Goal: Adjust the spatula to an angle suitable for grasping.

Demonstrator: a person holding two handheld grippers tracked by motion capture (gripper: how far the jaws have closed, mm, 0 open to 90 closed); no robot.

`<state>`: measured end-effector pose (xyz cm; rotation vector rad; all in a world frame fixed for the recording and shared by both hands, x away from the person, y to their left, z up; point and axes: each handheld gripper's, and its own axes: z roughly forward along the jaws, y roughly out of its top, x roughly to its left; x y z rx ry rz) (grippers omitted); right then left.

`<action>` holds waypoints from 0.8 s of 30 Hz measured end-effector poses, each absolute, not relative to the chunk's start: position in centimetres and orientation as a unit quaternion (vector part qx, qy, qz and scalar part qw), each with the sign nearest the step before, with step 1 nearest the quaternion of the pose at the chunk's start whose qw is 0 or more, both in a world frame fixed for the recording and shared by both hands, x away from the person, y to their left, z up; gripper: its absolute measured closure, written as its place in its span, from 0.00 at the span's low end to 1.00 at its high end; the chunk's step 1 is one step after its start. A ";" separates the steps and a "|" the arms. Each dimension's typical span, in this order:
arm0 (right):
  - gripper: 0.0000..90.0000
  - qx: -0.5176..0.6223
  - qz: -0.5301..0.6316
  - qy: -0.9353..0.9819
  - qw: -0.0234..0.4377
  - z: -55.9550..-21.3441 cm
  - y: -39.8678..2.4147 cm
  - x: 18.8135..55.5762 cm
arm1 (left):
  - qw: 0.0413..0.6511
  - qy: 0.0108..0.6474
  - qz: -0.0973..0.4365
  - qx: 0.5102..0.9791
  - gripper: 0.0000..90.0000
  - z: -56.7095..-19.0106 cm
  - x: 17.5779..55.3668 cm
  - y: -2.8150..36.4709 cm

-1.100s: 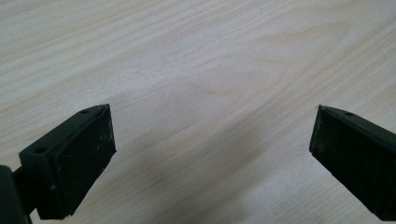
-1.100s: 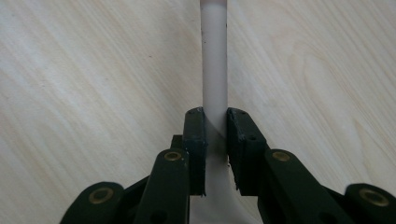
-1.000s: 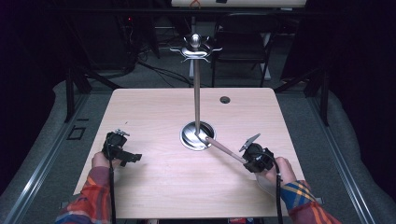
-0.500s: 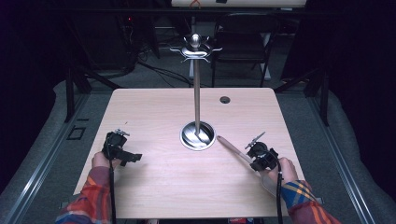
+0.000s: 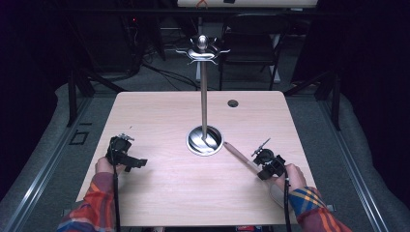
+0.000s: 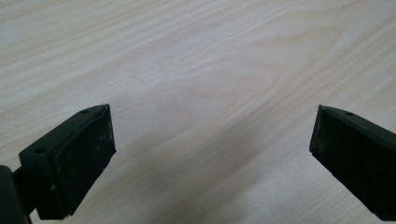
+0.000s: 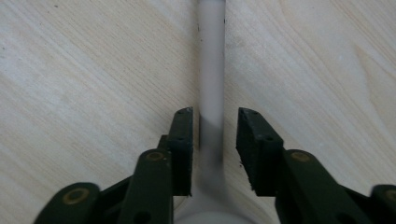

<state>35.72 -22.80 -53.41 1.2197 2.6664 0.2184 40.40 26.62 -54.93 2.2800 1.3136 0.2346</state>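
A utensil (image 5: 237, 153) with a brown handle end lies on the wooden table (image 5: 159, 116), its tip close to the round base of a metal stand (image 5: 204, 96). My right gripper (image 5: 257, 167) straddles its pale near end. In the right gripper view the grey shaft (image 7: 211, 70) runs between the jaws of the right gripper (image 7: 215, 114); these have just been opening, and a gap shows beside the right pad. My left gripper (image 5: 136, 162) rests at the table's left, and the left gripper (image 6: 212, 112) stands wide open over bare wood.
The stand's shiny base (image 5: 204, 141) sits mid-table and its hooked top (image 5: 203, 48) rises high. A small dark grommet (image 5: 233, 103) is set near the far edge. A chair (image 5: 251, 43) and cables stand beyond the table.
The right gripper has drawn back toward the near right, pulling the utensil's tip off the stand's base. Its jaws have parted from the shaft. The left hand has kept still.
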 end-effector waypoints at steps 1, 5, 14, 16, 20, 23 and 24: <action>0.65 0.412 0.072 0.903 0.101 -53.3 -22.8 35.7 | 0.247 0.482 0.086 0.836 0.00 -54.9 40.4 26.6; 0.55 0.413 0.077 0.902 0.101 -53.2 -22.7 35.8 | 0.248 0.485 0.089 0.834 0.00 -55.0 40.5 26.7; 0.17 0.410 0.131 0.898 0.088 -52.4 -22.9 35.4 | 0.248 0.483 0.091 0.835 0.00 -54.7 40.2 26.6; 0.15 0.403 0.135 0.901 0.087 -52.1 -22.9 35.4 | 0.250 0.481 0.092 0.835 0.00 -54.6 40.2 26.5; 0.06 0.401 0.131 0.903 0.083 -52.1 -23.1 35.4 | 0.249 0.481 0.092 0.836 0.00 -54.7 40.2 26.4; 0.06 0.404 0.139 0.900 0.081 -52.1 -23.1 35.4 | 0.248 0.480 0.091 0.836 0.00 -54.7 40.3 26.4; 0.06 0.404 0.138 0.901 0.080 -52.1 -23.1 35.4 | 0.247 0.478 0.090 0.838 0.00 -54.8 40.3 26.3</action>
